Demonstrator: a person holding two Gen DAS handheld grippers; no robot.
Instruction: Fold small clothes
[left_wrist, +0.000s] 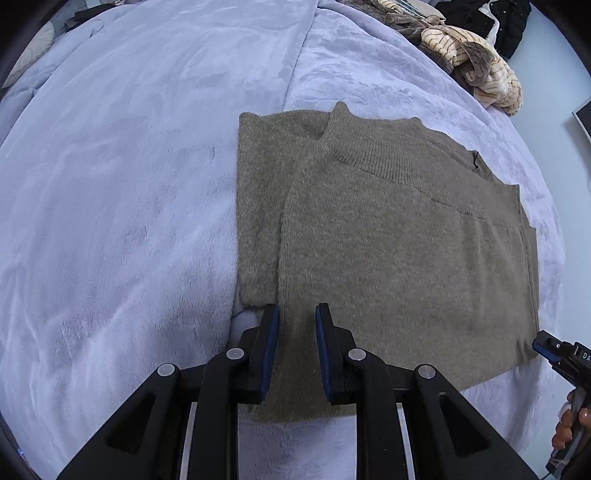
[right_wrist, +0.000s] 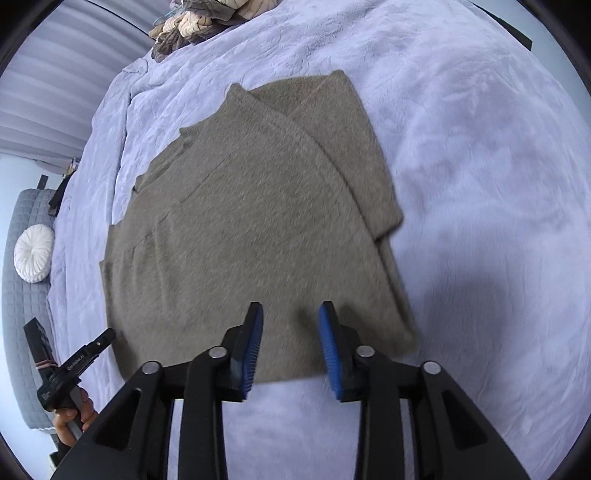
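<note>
Closest to me, the left gripper hangs steeply over the near hem of a brown knit sweater, its blue-padded jaws a little apart with the knit showing between them; no fabric is lifted or bunched there, so whether the pads actually bite the cloth I cannot tell. The right gripper hovers over the same near edge further along, its jaws standing apart with nothing pinched between the pads, so it looks released. A hand grips the handle of the left tool at the lower left of the right wrist view. The sweater lies flat on a pale lavender plush blanket that covers the bed, already partly folded: both sleeves are turned in across the body, and the ribbed collar sits at the far end. Beyond it, near the far edge of the blanket, a loose heap of cream striped and brown clothes sits well apart from the sweater, with something black behind it. Off to the side, a round white cushion rests on a grey quilted seat.
</note>
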